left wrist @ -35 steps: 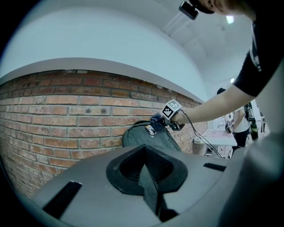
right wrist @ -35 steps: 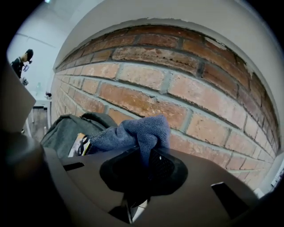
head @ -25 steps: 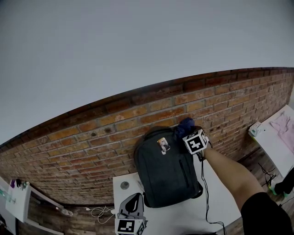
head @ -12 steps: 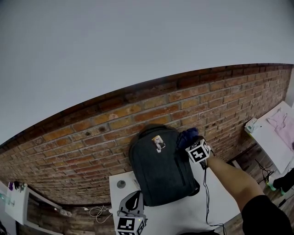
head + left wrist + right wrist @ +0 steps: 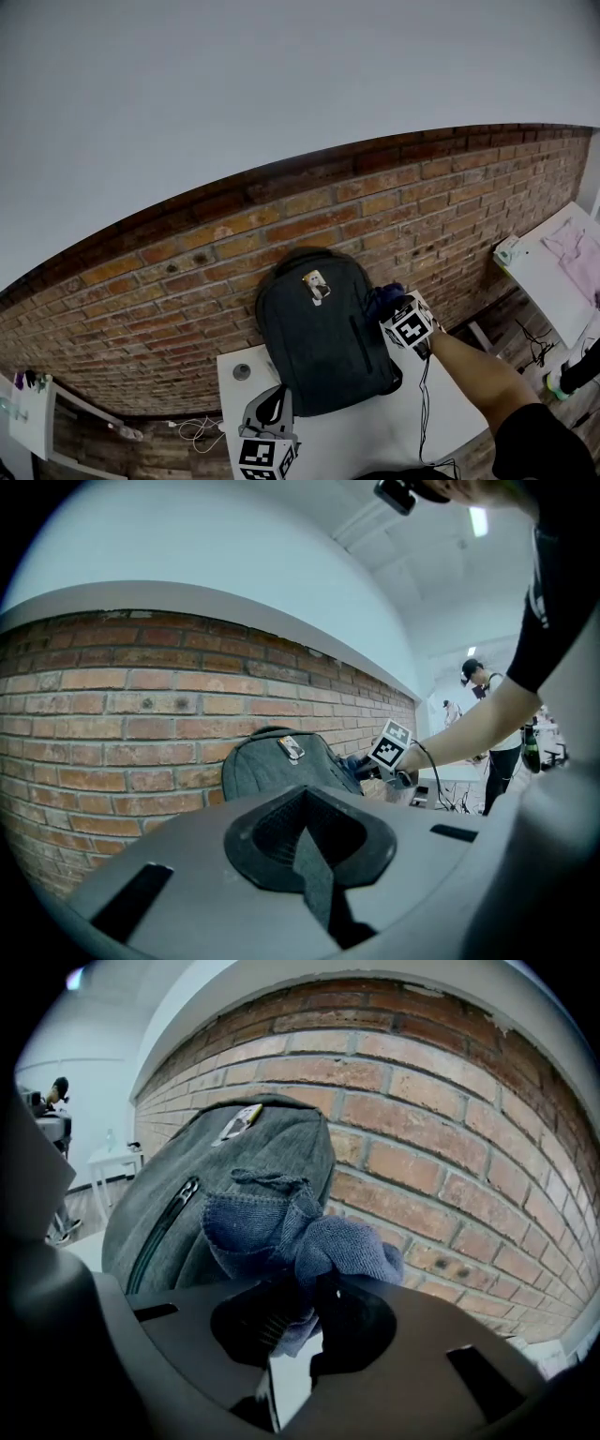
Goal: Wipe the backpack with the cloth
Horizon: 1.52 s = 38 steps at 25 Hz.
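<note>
A dark grey backpack (image 5: 323, 342) stood upright on a white table (image 5: 375, 441), its back leaning against a brick wall (image 5: 187, 281). The right gripper (image 5: 300, 1312) had its jaws clamped on a bunched blue cloth (image 5: 300, 1241), and the cloth appeared to touch the bag's upper right side, just beside a vertical zip (image 5: 164, 1227). The left gripper (image 5: 314, 855) hovered low at the table's near edge, well apart from the bag, with its jaws together and nothing between them. The step in hand looked like a wiping stroke along that side panel. To do it well, the loose folds of the cloth, not the hard jaw tips, probably needed to meet the fabric. Pressure would best be light and even, directed towards the wall, because nothing held the bag and a sideways push could slide or topple it. The idle left gripper might have steadied the opposite side. Care was likely needed near the zip and the small tag (image 5: 314, 284) near the top, where the cloth could snag
</note>
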Available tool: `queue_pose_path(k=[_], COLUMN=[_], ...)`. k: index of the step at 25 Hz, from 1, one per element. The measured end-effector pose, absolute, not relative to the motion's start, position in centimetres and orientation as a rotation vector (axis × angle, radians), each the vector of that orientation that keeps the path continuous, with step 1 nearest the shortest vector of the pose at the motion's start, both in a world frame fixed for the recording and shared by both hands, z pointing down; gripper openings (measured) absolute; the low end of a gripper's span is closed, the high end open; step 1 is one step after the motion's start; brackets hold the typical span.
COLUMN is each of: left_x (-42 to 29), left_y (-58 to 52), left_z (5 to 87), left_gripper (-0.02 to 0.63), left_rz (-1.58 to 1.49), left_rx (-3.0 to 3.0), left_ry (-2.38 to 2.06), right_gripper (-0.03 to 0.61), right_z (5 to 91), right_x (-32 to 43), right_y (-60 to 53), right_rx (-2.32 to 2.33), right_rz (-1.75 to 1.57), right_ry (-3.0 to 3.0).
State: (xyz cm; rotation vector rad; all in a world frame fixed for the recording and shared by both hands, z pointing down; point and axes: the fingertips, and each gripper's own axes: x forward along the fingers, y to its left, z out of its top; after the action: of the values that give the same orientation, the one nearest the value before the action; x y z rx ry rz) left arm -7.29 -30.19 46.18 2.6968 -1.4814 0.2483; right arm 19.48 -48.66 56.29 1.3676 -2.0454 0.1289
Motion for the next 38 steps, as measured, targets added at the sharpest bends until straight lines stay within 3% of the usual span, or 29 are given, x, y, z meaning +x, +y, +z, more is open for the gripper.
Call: queue_pose_path(k=[26, 38], left_x=[-6.3, -6.4], left_y=[-30.9, -30.9], left_z=[46.8, 46.9], left_gripper=[-0.011, -0.011], left_rz=[0.253, 0.201], left_rx=[2.715, 2.695], left_ry=[-1.417, -1.375], right_gripper=[0.048, 0.048], right_z=[68.3, 69.8], right_x=[18.8, 15.9], right_y=[-33.2, -28.8], right_rx=[1.169, 1.152], right_rz=[0.512, 0.498], right_ry=[-2.093, -2.141])
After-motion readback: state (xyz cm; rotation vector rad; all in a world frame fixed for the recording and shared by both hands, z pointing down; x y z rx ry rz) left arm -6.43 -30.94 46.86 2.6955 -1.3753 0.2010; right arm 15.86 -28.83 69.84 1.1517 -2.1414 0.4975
